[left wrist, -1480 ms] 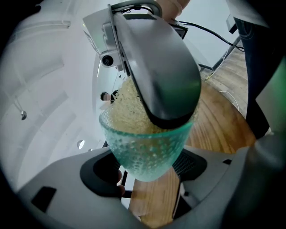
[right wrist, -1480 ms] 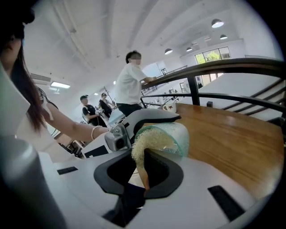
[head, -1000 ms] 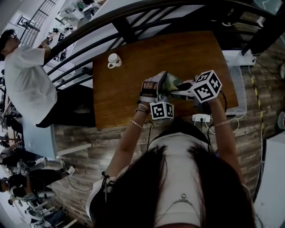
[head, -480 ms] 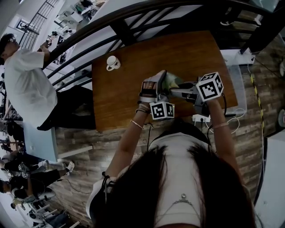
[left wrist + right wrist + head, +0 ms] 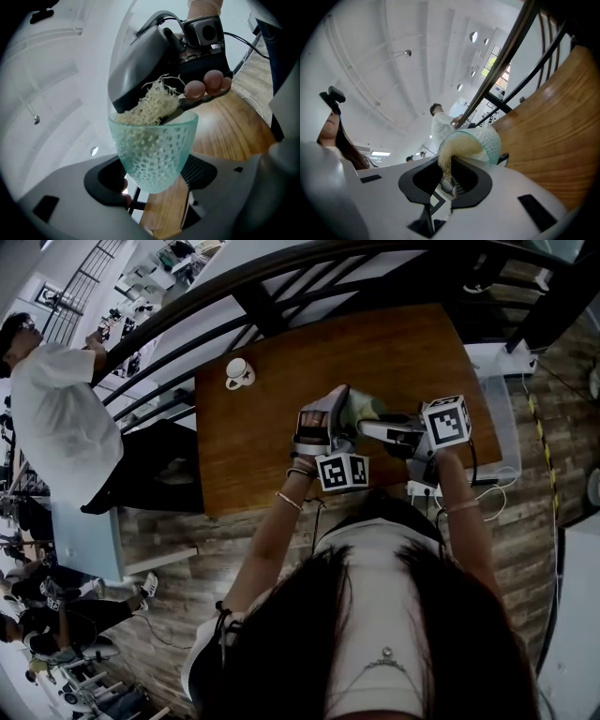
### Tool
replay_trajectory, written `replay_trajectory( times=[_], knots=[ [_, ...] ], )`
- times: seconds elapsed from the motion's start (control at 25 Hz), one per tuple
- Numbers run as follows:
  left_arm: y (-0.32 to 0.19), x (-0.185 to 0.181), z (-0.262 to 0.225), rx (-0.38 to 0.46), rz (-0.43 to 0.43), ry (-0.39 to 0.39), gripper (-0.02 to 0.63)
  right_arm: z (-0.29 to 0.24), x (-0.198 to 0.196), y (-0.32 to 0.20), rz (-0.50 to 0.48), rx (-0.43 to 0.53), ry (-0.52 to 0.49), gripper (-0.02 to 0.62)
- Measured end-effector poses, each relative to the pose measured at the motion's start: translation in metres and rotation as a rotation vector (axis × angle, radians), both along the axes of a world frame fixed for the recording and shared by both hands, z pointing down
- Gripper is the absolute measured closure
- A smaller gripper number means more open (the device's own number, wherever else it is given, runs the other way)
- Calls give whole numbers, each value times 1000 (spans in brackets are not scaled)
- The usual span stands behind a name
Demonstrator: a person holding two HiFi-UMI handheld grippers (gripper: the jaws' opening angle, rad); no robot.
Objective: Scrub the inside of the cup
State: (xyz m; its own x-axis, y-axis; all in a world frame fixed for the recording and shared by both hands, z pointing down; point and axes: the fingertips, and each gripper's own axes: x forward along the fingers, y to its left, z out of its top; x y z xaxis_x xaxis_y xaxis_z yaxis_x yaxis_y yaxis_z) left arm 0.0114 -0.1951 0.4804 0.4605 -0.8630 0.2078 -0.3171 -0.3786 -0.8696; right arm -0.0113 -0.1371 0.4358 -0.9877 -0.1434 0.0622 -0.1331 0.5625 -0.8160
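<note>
Just above the near part of the wooden tabletop [image 5: 272, 381], the pale green dimpled cup [image 5: 154, 150] sat clamped by its lower body in the left tool [image 5: 154, 176]. Its mouth was turned toward the right tool [image 5: 449, 171], whose jaws were pinched narrow on a straw-coloured fibrous scrubber [image 5: 150, 104]. The scrubber was pushed in past the rim and filled much of the mouth, so the scrubbing looked under way rather than finished. Whether it reached the bottom could not be told. What seemingly remained was the rest of the inner wall, then drawing the scrubber out. At far left a small white cup on a saucer [image 5: 239, 369] stood untouched, and a person in white [image 5: 56, 409] stood beyond the railing [image 5: 178, 310].
</note>
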Motion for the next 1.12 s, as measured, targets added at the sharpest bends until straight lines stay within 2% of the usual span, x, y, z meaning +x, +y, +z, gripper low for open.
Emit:
replay_trajectory(
  times=[0.52, 0.68, 0.92, 1.12],
  knots=[
    [4, -4, -12, 40, -15, 44, 252, -12, 1, 3, 11, -108, -138, 522],
    [5, -5, -10, 39, -7, 36, 252, -10, 0, 4, 2, -128, -146, 522],
    [7, -5, -9, 33, 0, 27, 252, -8, -2, 6, -13, -79, -62, 522],
    [10, -4, -9, 30, 5, 25, 252, -11, -9, 12, -47, 46, 66, 522]
  ],
)
